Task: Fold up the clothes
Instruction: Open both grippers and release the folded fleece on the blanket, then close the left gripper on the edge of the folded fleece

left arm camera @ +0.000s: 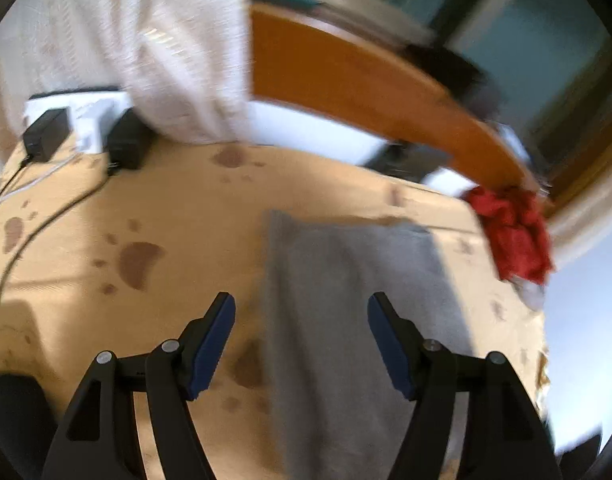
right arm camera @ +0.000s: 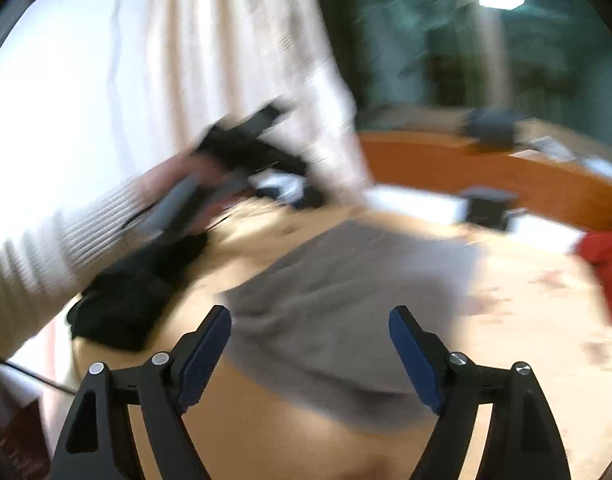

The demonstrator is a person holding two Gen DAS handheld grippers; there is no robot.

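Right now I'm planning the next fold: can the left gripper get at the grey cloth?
Probably yes. The left gripper is open above the grey cloth, which lies flat on the tan cover with nothing lying on it.

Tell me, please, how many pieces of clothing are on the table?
3: grey cloth spread at centre, red garment crumpled at the far right edge, black garment at left. Blur may hide others.
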